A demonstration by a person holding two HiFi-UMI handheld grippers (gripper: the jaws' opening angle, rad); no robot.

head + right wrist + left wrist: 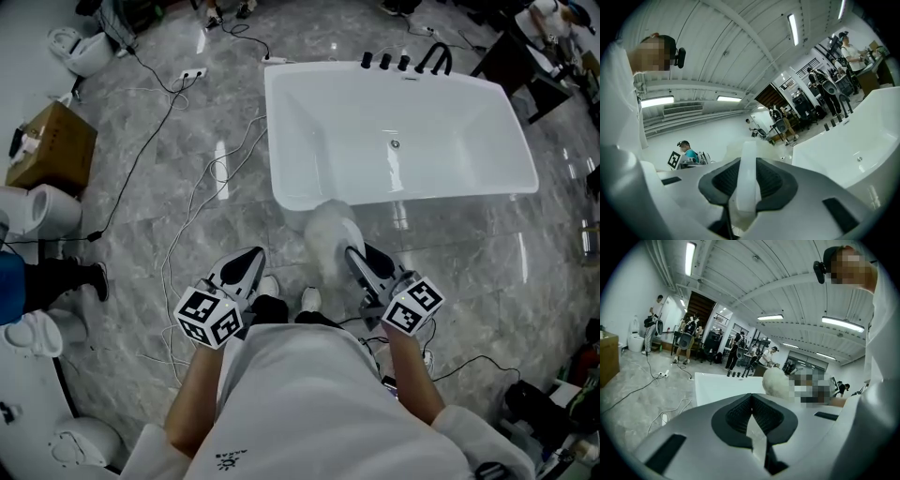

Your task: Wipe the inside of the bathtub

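Head view: one white tub (319, 122) at 12 o'clock of the person, on a grey marble floor (159, 253). One drain (395, 144) inside it. At its far rim, three black knobs (384, 62) and one black spout (434, 58).

Two grippers. The left gripper (248, 259) has its jaws together at the tips, nothing in them. The right gripper (353, 255) is clamped on the white handle (746, 180) of one fluffy white duster (330, 232), whose head sits at 11 o'clock of the jaws, just outside the tub's near rim.

One cardboard box (52, 148) at 10 o'clock. One power strip (192, 73) at 11 o'clock. White cables (202, 187) trail left of the tub.
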